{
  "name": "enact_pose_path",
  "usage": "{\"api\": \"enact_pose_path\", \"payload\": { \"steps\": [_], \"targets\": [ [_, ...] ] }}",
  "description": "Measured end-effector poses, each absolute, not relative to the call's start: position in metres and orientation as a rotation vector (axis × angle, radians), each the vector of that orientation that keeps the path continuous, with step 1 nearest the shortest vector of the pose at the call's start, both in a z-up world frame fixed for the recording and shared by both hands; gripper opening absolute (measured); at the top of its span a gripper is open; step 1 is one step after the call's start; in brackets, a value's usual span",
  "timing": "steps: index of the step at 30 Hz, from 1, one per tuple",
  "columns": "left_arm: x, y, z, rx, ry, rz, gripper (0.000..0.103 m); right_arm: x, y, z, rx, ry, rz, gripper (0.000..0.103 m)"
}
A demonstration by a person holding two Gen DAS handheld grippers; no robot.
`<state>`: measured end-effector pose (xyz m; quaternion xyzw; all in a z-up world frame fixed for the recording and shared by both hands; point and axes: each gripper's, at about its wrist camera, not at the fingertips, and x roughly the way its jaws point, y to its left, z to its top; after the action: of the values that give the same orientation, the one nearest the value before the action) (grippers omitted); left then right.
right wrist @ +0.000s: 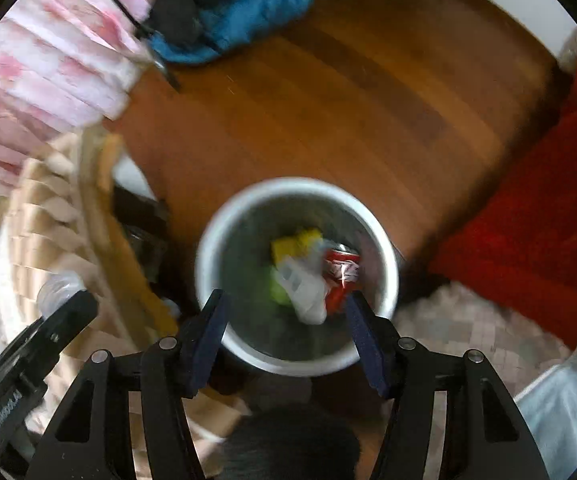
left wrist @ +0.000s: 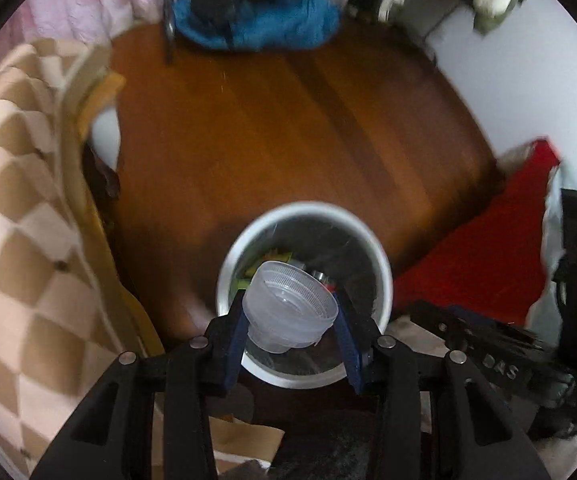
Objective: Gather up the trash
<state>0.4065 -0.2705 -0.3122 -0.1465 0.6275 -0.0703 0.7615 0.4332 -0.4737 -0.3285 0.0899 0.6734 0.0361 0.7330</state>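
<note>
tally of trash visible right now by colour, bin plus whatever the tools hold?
Clear cup, in left tool: 1
Yellow item, in bin: 1
Red can: 1
White wrapper: 1
Green item: 1
Right tool: 0
Total: 5

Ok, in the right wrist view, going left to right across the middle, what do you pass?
Pink quilted fabric → checkered tan cushion → white-rimmed trash bin → yellow piece inside it → red can inside it → red rug.
</note>
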Motion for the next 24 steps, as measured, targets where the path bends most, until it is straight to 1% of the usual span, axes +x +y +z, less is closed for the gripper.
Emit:
{"api": "enact_pose_path", "payload": {
  "steps": [1,2,3,4,5,6,7,9,12,16,24],
  "targets": [
    [0.408,-0.276,-0.318,-0.301,1.381,-0.148,0.043,0.432,-0.48,-0.339,0.188,1.5,0.062,0.07],
    [0.41,-0.281,-0.323,-0.283,1.392,-0.143,0.063,0.431,-0.485,-0.349,0.169,1.523,0.046,0.076],
    [0.41,-0.283,-0.323,-0.277,1.393,-0.14,0.084,0.429,-0.489,-0.357,0.155,1.54,0.032,0.085],
    [0.41,-0.285,-0.323,-0.272,1.389,-0.137,0.09,0.43,-0.493,-0.362,0.146,1.549,0.023,0.09],
    [0.41,-0.285,-0.321,-0.261,1.389,-0.132,0.094,0.429,-0.495,-0.369,0.135,1.555,0.013,0.09],
    [0.41,-0.285,-0.32,-0.244,1.393,-0.126,0.094,0.429,-0.498,-0.372,0.125,1.56,-0.001,0.091],
    [0.41,-0.285,-0.318,-0.226,1.394,-0.118,0.094,0.43,-0.501,-0.374,0.121,1.563,-0.012,0.096],
    [0.407,-0.285,-0.311,-0.19,1.378,-0.097,0.094,0.43,-0.504,-0.375,0.11,1.564,-0.027,0.103],
    [0.398,-0.281,-0.301,-0.184,1.36,-0.068,0.094,0.431,-0.502,-0.37,0.092,1.559,-0.043,0.103],
    [0.387,-0.273,-0.281,-0.151,1.323,-0.045,0.094,0.423,-0.499,-0.35,0.106,1.56,-0.027,0.103],
    [0.36,-0.26,-0.204,-0.114,1.212,-0.043,0.094,0.397,-0.488,-0.264,0.165,1.456,0.067,0.103]
  ]
}}
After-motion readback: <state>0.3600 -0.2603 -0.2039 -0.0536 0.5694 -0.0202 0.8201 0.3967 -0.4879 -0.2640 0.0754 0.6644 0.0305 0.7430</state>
